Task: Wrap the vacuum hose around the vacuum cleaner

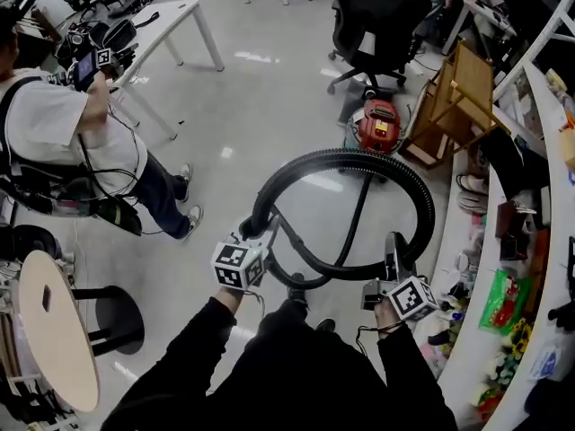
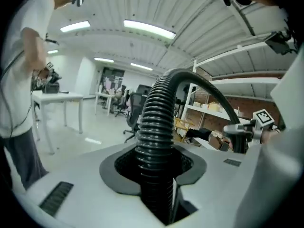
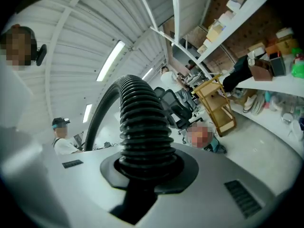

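The black ribbed vacuum hose (image 1: 359, 157) forms one big loop in the air in front of me, and a thinner black cable crosses inside it. The red vacuum cleaner (image 1: 377, 126) stands on the floor beyond the loop. My left gripper (image 1: 253, 233) holds the loop's lower left end; in the left gripper view the hose (image 2: 156, 127) runs through the pad recess of that gripper (image 2: 159, 177). My right gripper (image 1: 393, 254) grips the loop's lower right part; in the right gripper view the hose (image 3: 142, 122) rises out of that gripper (image 3: 142, 172).
A person in a white shirt (image 1: 54, 124) stands at the left with another device. A round stool (image 1: 54, 330) is at the lower left. A black office chair (image 1: 373, 25) and a wooden rack (image 1: 458, 97) stand behind the vacuum. A cluttered white counter (image 1: 490, 348) curves along the right.
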A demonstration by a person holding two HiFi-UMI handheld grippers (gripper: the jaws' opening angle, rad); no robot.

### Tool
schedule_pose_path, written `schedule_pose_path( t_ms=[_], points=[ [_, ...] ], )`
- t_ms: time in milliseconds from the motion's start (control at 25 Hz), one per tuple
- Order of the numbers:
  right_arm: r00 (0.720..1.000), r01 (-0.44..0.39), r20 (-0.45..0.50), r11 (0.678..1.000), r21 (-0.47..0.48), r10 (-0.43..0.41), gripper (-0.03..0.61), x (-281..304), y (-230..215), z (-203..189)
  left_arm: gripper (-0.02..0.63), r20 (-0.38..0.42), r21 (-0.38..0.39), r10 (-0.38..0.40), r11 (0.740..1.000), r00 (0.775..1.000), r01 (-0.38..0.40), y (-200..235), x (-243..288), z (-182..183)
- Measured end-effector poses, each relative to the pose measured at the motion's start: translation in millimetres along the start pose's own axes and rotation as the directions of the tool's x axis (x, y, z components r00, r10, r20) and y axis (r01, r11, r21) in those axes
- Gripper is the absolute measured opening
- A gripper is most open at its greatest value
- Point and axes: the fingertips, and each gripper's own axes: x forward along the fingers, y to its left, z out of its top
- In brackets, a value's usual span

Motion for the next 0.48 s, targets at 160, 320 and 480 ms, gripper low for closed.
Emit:
schedule_pose_path(
  t_ms=[160, 320, 480],
  points=[
    [0.998, 0.069, 0.007, 0.997, 0.041, -0.069, 0.089, 25.7, -25.9, -19.9, 0.156, 0.067, 0.153, -0.031, 0.988, 0.997, 0.020, 6.3, 38.6, 82.6],
    [0.994, 0.106, -0.017, 0.994, 0.042, -0.105, 0.093, 47.5, -38.3, -49.2, 0.155, 0.103, 0.305, -0.096, 0.950, 0.990, 0.060, -2.9, 72.0, 144.2],
    [0.968, 0.143, -0.212, 0.989, 0.029, -0.134, 0.271, 65.1, -52.5, -99.6, 0.153, 0.098, 0.435, -0.159, 0.895, 0.982, 0.102, -7.3, 104.9, 182.9]
  ],
)
